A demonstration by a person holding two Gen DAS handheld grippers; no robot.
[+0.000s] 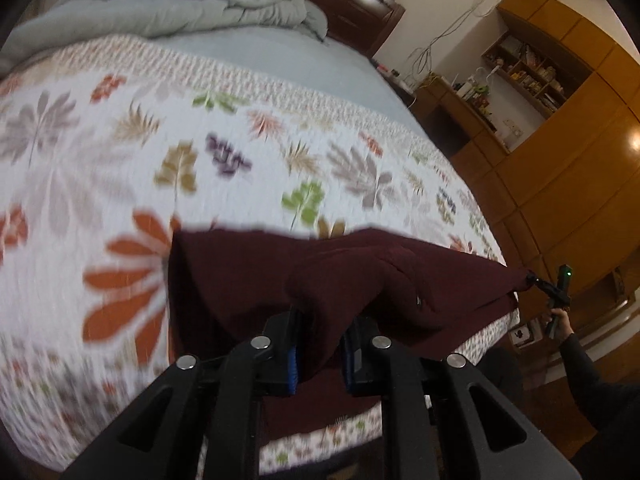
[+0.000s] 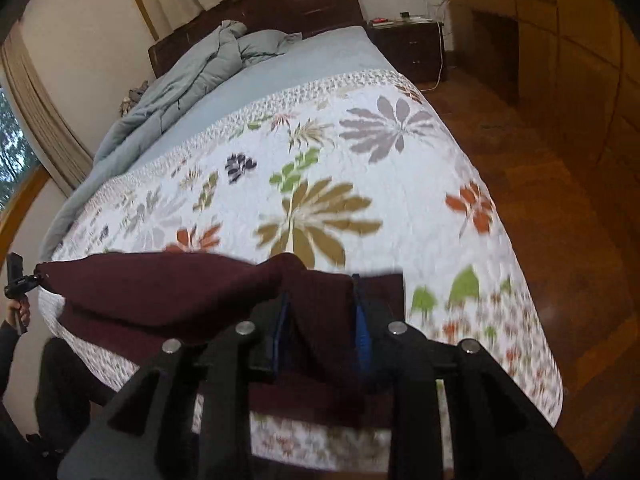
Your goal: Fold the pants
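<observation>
The maroon pants [image 1: 248, 272] hang stretched between both grippers above the near edge of the bed. In the left wrist view, my left gripper [image 1: 326, 320] is shut on a bunched fold of the cloth, which sits between its blue pads [image 1: 294, 364]. Far right in that view, my right gripper [image 1: 538, 282] pinches the other corner, held by a hand in a dark sleeve. In the right wrist view, the pants [image 2: 160, 292] run left from my right gripper [image 2: 320, 292], with cloth pressed between its pads. My left gripper [image 2: 28, 280] shows at the far left edge.
A white quilt with a leaf print [image 1: 200, 140] [image 2: 360, 160] covers the bed. A blue-grey duvet [image 1: 180, 0] [image 2: 180, 80] is heaped by the dark headboard. Wooden cabinets [image 1: 580, 160] and a dark nightstand [image 2: 408, 48] stand to the right, beyond the wooden floor [image 2: 560, 220].
</observation>
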